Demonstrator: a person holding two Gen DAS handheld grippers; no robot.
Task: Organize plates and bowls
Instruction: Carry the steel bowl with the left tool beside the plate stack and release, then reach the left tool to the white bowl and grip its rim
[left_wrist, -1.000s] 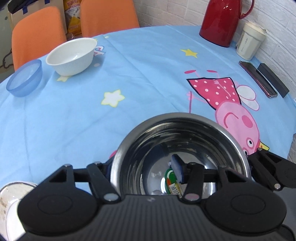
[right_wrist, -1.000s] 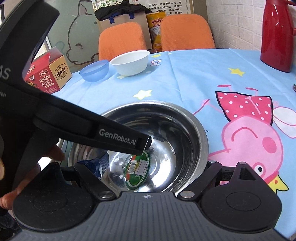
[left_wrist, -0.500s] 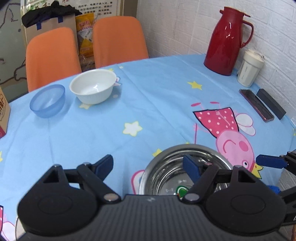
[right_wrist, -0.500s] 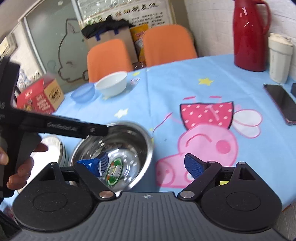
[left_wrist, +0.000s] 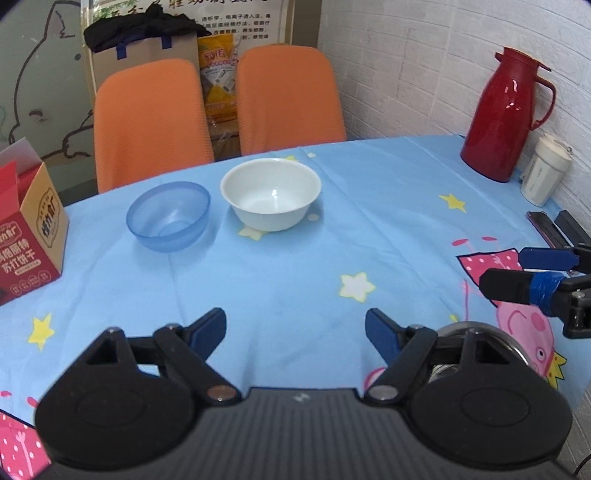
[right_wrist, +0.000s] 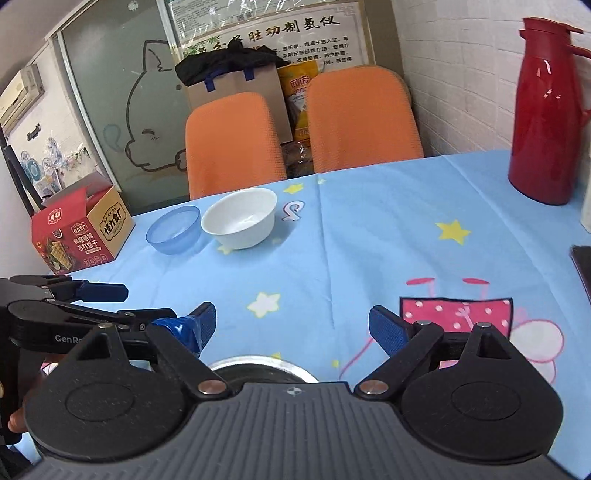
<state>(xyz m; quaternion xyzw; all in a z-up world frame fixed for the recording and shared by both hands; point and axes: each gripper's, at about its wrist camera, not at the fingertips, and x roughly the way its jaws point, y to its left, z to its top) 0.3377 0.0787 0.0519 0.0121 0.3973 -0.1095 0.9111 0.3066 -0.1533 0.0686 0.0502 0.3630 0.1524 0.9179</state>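
A white bowl (left_wrist: 271, 192) and a translucent blue bowl (left_wrist: 168, 216) sit side by side on the far part of the table; the right wrist view shows the white bowl (right_wrist: 240, 218) and the blue bowl (right_wrist: 173, 229) too. A steel bowl (left_wrist: 476, 332) rests near the table's front edge, mostly hidden behind my fingers, with its rim (right_wrist: 258, 363) low in the right wrist view. My left gripper (left_wrist: 295, 328) is open and empty above the cloth. My right gripper (right_wrist: 291, 325) is open and empty as well.
A red thermos (left_wrist: 508, 114) and a cream cup (left_wrist: 545, 173) stand at the right by the brick wall, with a phone (left_wrist: 543, 225) near them. A red snack box (left_wrist: 26, 229) stands at the left. Two orange chairs (left_wrist: 147, 118) are behind the table.
My left gripper let go of the steel bowl's rim and opened. Both grippers rose and drew back, so the steel bowl sank to the bottom of both views.
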